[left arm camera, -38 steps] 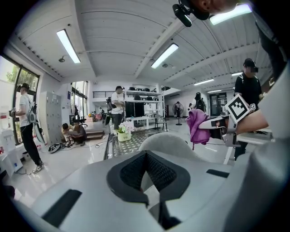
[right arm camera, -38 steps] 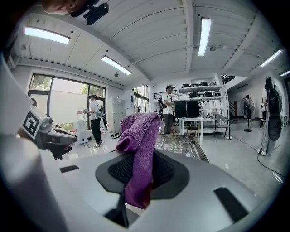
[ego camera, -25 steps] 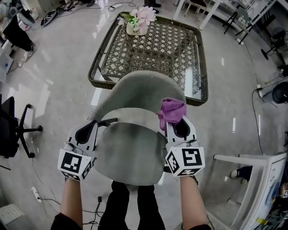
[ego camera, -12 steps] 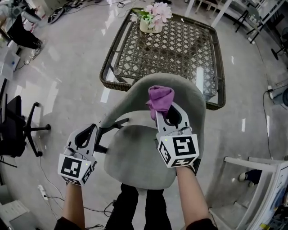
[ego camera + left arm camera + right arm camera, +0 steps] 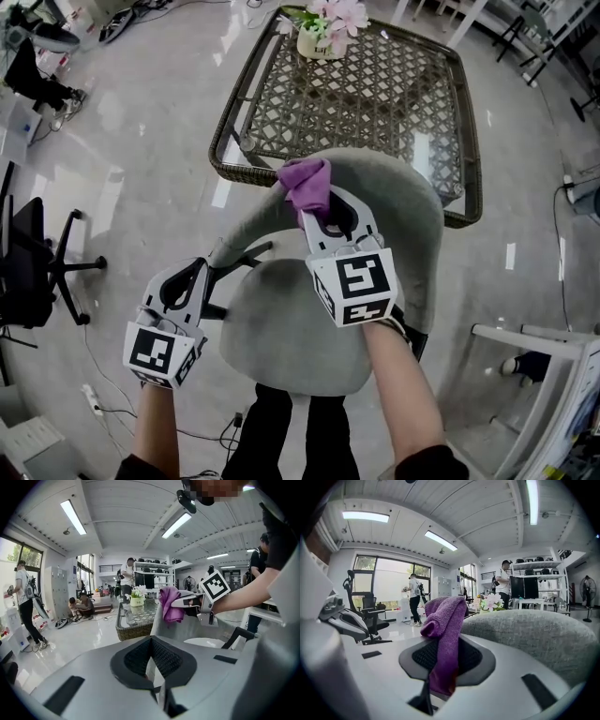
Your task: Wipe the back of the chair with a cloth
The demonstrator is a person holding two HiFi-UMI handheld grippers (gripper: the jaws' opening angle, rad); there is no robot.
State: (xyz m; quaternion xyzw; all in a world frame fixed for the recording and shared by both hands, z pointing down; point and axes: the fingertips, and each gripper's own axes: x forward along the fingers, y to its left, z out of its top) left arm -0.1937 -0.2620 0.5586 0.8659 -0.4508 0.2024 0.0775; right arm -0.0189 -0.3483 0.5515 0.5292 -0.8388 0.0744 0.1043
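Jaws of right gripper clamp purple terry cloth, pressed on top rim of grey upholstered chair; left gripper jaws pinch chair's left edge.

Chair legs are hidden under the seat, and part of its back is covered by the right gripper and cloth. The cloth's lower end is lost between the jaws, whose tips it hides. The top edge cuts off the worktop's far side and the flowers. The office chair is cut at the left and the white frame at the right. People in the background are too small to tell apart.
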